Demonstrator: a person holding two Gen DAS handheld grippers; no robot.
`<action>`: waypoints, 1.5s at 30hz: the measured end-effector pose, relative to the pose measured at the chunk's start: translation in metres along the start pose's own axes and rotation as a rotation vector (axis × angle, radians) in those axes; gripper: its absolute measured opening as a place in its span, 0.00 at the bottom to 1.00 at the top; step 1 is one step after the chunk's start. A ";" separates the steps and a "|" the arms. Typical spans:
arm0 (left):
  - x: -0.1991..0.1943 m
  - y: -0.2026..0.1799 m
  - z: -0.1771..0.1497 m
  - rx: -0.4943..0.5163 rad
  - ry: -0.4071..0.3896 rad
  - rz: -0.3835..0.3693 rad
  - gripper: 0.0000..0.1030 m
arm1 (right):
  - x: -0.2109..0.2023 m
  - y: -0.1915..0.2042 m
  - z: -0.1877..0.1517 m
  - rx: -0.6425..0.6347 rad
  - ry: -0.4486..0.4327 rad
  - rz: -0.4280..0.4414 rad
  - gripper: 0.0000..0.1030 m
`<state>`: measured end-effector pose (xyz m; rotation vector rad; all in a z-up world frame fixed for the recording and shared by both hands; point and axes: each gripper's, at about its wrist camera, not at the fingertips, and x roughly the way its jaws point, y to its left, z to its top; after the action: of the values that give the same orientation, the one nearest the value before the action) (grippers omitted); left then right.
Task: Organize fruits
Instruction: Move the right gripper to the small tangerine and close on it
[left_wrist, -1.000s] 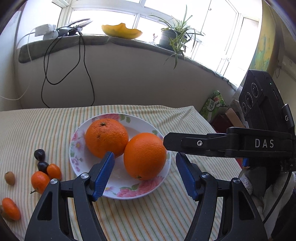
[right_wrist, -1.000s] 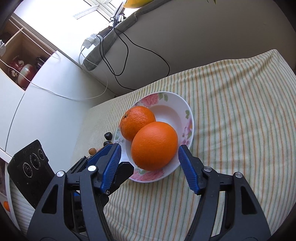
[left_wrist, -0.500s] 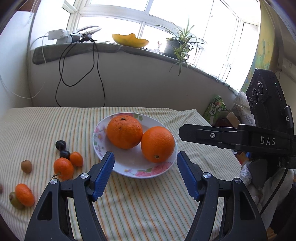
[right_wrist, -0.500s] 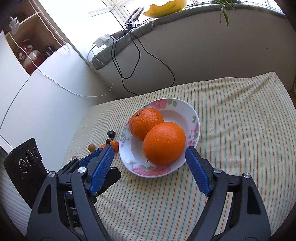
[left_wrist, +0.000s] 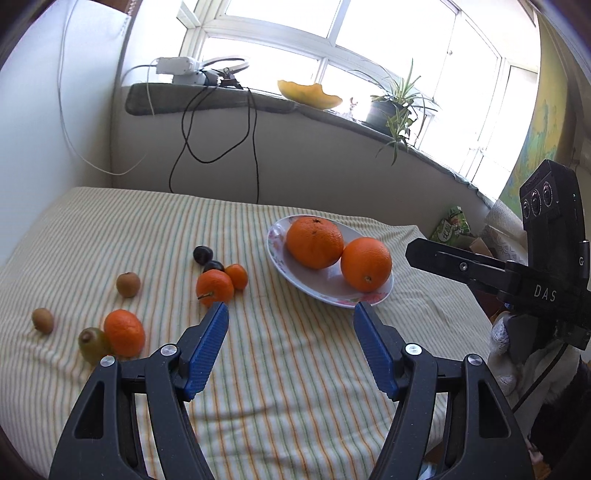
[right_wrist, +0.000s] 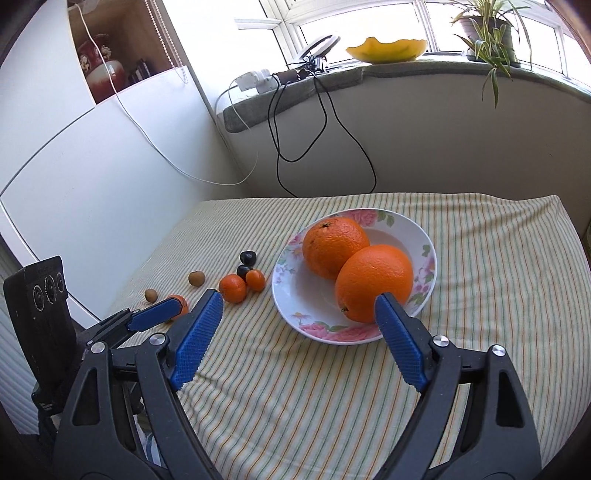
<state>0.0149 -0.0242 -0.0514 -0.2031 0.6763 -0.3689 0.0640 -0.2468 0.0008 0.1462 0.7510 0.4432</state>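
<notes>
The left claw stands with its blue pads apart and nothing between them, over bare striped cloth low in the left wrist view. The right claw is also apart and empty; its jaws have just been opening, and in the right wrist view its right pad overlaps the near edge of the front orange without visibly touching it.

Just beyond both claws sits the flowered plate on the striped bench, right of centre in the left wrist view. Two large oranges lie on it touching each other: the front orange nearer the claws and the rear orange behind it to the left.

Left of the plate, loose on the cloth, lies a tight cluster of two small tangerines and two dark plums. Further toward the lower left of the left wrist view are a brown kiwi, another brown fruit, and a third tangerine touching a greenish fruit.

On the windowsill at the top stand a yellow bowl and a potted plant.
</notes>
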 end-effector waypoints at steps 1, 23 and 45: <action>-0.004 0.005 -0.002 -0.002 -0.002 0.013 0.68 | 0.000 0.005 -0.002 -0.011 -0.007 0.005 0.84; -0.051 0.129 -0.027 -0.160 -0.019 0.192 0.52 | 0.078 0.103 -0.014 -0.202 0.175 0.142 0.82; -0.010 0.139 -0.031 -0.104 0.087 0.162 0.46 | 0.191 0.140 -0.023 -0.129 0.407 0.292 0.57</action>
<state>0.0248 0.1047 -0.1108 -0.2309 0.7930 -0.1885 0.1247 -0.0378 -0.0958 0.0432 1.1025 0.8128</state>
